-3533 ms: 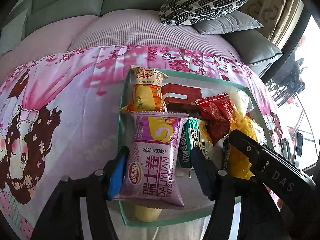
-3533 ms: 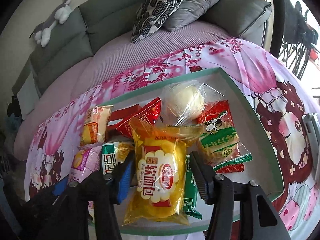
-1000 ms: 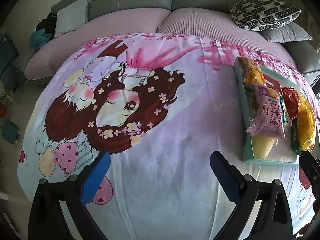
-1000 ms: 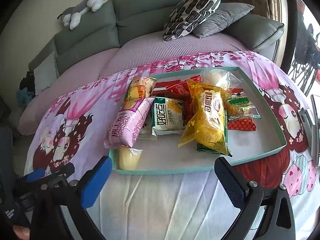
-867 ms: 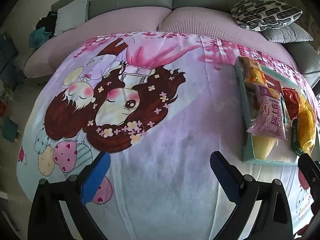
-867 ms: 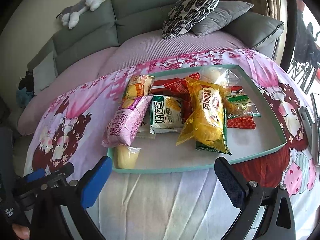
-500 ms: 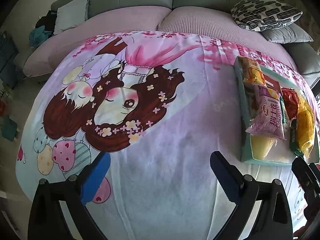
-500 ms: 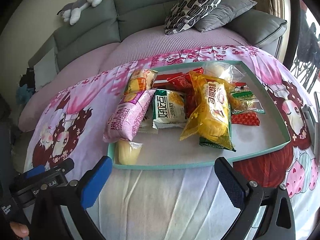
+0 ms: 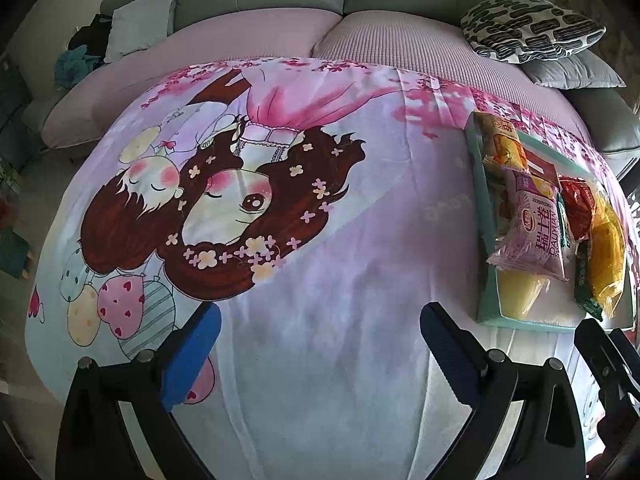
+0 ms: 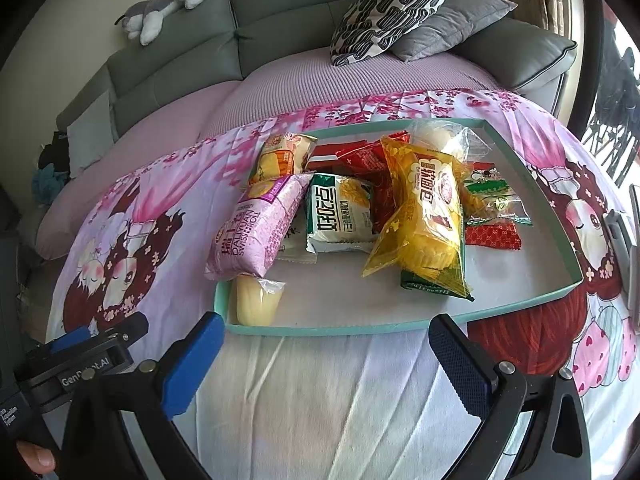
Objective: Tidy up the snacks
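Teal tray (image 10: 532, 304) holds my heaped snacks, a purple pack (image 10: 256, 228) overhanging its edge. My left claw (image 9: 320, 340) and right claw (image 10: 324, 352) hover spread and empty over the tablecloth (image 9: 320, 240)

Lighting: daylight from the window (image 10: 612, 92) at my right, blown out white. Glare on the yellow snack bag (image 10: 424, 216). Both views sharp centrally, strongly fisheye-bent, dark vignette at corners. Shadows soft.

Bare cloth (image 9: 340, 300) left of tray (image 10: 340, 327), snacks (image 10: 424, 216) crowd tray's far half
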Action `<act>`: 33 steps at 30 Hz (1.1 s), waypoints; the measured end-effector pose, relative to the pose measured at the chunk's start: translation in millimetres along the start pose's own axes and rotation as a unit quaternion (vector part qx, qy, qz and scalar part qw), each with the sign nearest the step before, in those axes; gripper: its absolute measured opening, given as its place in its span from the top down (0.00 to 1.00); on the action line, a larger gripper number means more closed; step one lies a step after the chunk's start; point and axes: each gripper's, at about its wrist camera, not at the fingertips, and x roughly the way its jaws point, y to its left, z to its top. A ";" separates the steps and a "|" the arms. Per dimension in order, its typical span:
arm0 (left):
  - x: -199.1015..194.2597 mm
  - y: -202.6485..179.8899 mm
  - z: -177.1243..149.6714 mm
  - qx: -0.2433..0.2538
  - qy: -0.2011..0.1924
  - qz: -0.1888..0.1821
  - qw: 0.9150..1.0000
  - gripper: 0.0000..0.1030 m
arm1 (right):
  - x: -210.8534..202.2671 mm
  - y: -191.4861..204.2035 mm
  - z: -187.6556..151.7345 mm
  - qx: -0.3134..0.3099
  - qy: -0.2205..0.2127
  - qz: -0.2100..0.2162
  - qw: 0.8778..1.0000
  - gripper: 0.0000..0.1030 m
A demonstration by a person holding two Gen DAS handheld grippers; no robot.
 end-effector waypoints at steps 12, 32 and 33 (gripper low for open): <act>0.7 -0.2 -0.3 -0.001 0.002 0.001 1.000 0.03 | 1.8 -0.1 -1.7 -0.001 0.004 0.000 1.000 0.00; 2.2 1.0 -0.7 -0.001 0.006 -0.001 1.000 0.03 | 5.0 0.3 -2.5 -0.004 0.012 0.001 1.000 0.00; 2.1 1.1 -0.7 -0.001 0.006 -0.001 1.000 0.03 | 4.9 0.3 -2.5 -0.004 0.011 0.001 1.000 0.00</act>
